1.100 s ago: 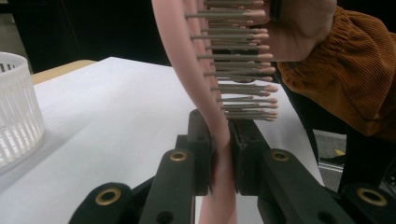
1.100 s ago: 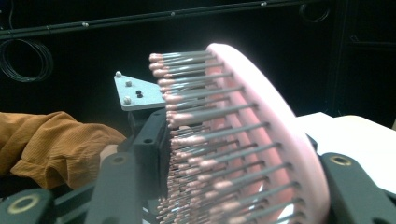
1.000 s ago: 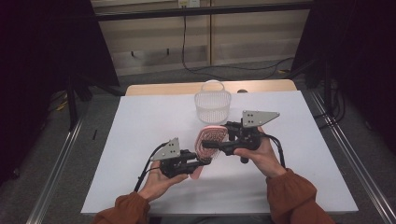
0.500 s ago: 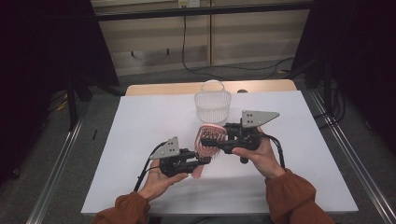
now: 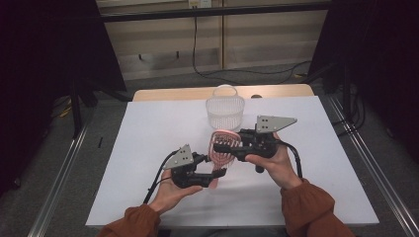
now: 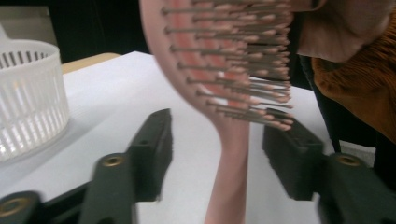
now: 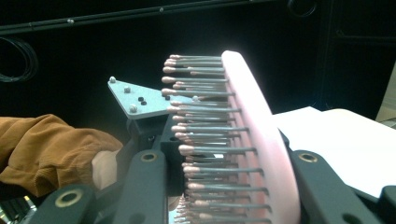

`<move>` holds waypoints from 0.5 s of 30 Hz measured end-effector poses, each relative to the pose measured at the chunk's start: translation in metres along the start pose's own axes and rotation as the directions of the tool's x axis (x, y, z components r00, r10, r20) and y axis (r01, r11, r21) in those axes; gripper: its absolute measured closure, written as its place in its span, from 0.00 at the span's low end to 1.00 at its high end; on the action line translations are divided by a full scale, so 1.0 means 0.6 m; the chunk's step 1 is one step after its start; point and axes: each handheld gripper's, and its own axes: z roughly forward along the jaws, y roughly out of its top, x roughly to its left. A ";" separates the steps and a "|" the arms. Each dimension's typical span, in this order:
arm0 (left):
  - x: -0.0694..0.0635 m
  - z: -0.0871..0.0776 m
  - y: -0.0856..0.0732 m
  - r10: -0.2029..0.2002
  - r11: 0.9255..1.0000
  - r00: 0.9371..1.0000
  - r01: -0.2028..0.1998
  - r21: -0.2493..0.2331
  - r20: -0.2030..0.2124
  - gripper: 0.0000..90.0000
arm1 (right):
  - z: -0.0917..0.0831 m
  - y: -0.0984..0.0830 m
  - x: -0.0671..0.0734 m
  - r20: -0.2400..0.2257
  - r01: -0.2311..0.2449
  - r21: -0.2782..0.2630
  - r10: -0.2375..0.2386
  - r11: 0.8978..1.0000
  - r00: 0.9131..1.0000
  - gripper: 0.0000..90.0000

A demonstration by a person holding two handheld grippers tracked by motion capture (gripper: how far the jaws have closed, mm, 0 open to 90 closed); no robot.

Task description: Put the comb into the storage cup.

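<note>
The hairbrush (image 5: 221,150) is above the worktop (image 5: 148,128) between the left hand-held gripper (image 5: 210,174) and the right hand-held gripper (image 5: 232,145), with the basket (image 5: 225,111) behind them.

In the left claw view the pink hairbrush (image 6: 224,70) is blurred, its head cut off at the top edge and handle at the bottom; the white basket (image 6: 28,93) runs off the left edge.
</note>
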 end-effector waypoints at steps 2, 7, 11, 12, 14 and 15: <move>-0.001 -0.001 0.000 -0.004 1.000 1.000 0.004 -0.002 -0.014 0.38 | 0.000 0.002 0.001 0.007 0.002 0.001 -0.002 1.000 1.000 0.70; -0.001 -0.004 -0.002 0.001 1.000 0.998 0.000 0.003 -0.056 0.20 | -0.008 0.006 -0.001 0.033 -0.001 -0.010 0.001 1.000 0.999 0.70; 0.000 -0.008 -0.002 -0.002 1.000 0.997 0.002 0.006 -0.071 0.15 | -0.015 0.008 -0.004 0.058 -0.002 -0.020 0.003 1.000 0.998 0.70; 0.000 -0.009 -0.002 0.002 1.000 0.997 -0.002 0.003 -0.079 0.13 | -0.016 0.009 -0.005 0.062 -0.003 -0.021 0.004 1.000 0.998 0.70; 0.001 -0.014 -0.002 0.008 1.000 0.996 -0.008 -0.002 -0.091 0.11 | -0.019 0.011 -0.004 0.070 0.000 -0.024 0.001 1.000 0.998 0.70; 0.000 -0.015 -0.002 0.012 1.000 0.994 -0.012 -0.005 -0.107 0.10 | -0.020 0.012 -0.005 0.073 0.002 -0.028 0.000 1.000 0.997 0.70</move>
